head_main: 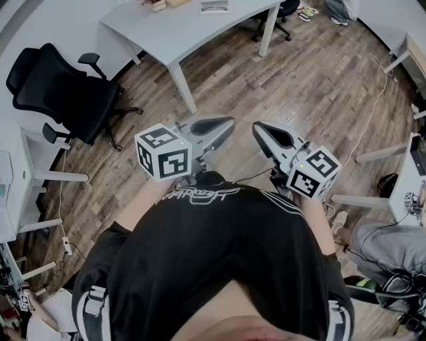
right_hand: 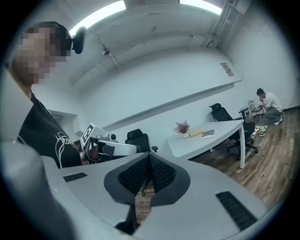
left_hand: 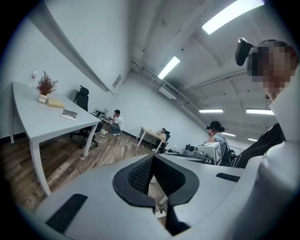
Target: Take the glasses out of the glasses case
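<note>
I stand on a wood floor, away from the white table, holding both grippers up in front of my chest. My left gripper is shut with nothing between its jaws; in its own view the black pads meet at the left gripper. My right gripper is also shut and empty, pads pressed together at the right gripper. A flat grey object lies on the far table; I cannot tell whether it is the glasses case. No glasses are visible.
A black office chair stands to my left. A dried plant, a yellow item and the flat grey object sit on the table. A seated person's legs are at my right. Cables cross the floor.
</note>
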